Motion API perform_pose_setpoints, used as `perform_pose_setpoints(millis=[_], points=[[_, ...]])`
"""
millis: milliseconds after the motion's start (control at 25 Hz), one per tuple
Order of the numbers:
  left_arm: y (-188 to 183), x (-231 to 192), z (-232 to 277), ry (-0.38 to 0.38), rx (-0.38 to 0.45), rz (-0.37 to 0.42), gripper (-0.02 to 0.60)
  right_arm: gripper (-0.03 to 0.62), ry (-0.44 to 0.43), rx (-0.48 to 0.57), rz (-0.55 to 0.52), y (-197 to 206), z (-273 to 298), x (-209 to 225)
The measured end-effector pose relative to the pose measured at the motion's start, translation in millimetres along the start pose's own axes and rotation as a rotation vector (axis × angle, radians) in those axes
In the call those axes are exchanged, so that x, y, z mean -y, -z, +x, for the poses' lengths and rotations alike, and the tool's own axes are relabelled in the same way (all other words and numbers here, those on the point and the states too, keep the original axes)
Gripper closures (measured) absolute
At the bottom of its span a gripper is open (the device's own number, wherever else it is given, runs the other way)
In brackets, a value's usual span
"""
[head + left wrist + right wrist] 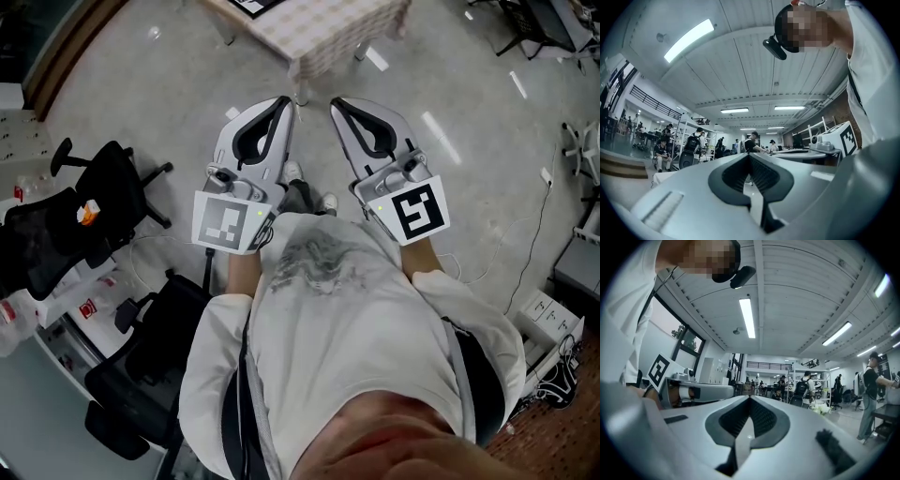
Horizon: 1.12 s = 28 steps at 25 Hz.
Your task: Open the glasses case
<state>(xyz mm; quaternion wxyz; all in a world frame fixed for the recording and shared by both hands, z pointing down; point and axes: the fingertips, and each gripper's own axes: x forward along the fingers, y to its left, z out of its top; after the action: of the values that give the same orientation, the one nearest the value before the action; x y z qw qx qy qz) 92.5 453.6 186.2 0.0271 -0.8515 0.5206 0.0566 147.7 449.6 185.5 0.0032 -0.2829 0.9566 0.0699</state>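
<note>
No glasses case shows in any view. In the head view a person in a white shirt holds both grippers level in front of the chest, side by side and pointing forward. My left gripper [288, 101] has its jaws together with nothing between them, and its tips [749, 156] meet in the left gripper view. My right gripper [337, 103] is likewise shut and empty, its tips [750, 398] touching in the right gripper view. Each gripper view looks out level across a large room, with the other gripper at its side.
A table with a checked cloth [319, 33] stands ahead, beyond the gripper tips. Black office chairs [108, 187] and a desk edge [47, 347] are on the left. A power strip and cables [548, 314] lie on the floor at right. People stand far off in the room [752, 140].
</note>
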Motion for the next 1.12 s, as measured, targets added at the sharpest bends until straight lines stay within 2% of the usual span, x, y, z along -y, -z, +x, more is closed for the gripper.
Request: perform_pose_setpoints(millis=[160,320,600,680,1120], points=[[6.3,-30.7,19.6,0.028,-0.001,-0.019,0.572,0.579,0.012,-0.017,0.001,8.6,32.3,14.1],[12.4,-61.6,39.4,0.043,-0.059,0.038,0.572,0.579,0.010,-0.027,-0.026,13.1,66.4,27.8],[19.6,-113.4,63.0,0.062,-0.093,0.056,0.572,0.579,0.042,-0.098,-0.019,28.9,115.2,45.1],[20.7,-124.5,67.3,0.068,-0.100,0.047,0.572,0.579,0.042,-0.081,-0.038,25.5,127.1,47.2],[32.3,-173.8,118.2,0.037,-0.084,0.018,0.572,0.579,0.053,-0.102,0.019,44.6,168.1,93.0]])
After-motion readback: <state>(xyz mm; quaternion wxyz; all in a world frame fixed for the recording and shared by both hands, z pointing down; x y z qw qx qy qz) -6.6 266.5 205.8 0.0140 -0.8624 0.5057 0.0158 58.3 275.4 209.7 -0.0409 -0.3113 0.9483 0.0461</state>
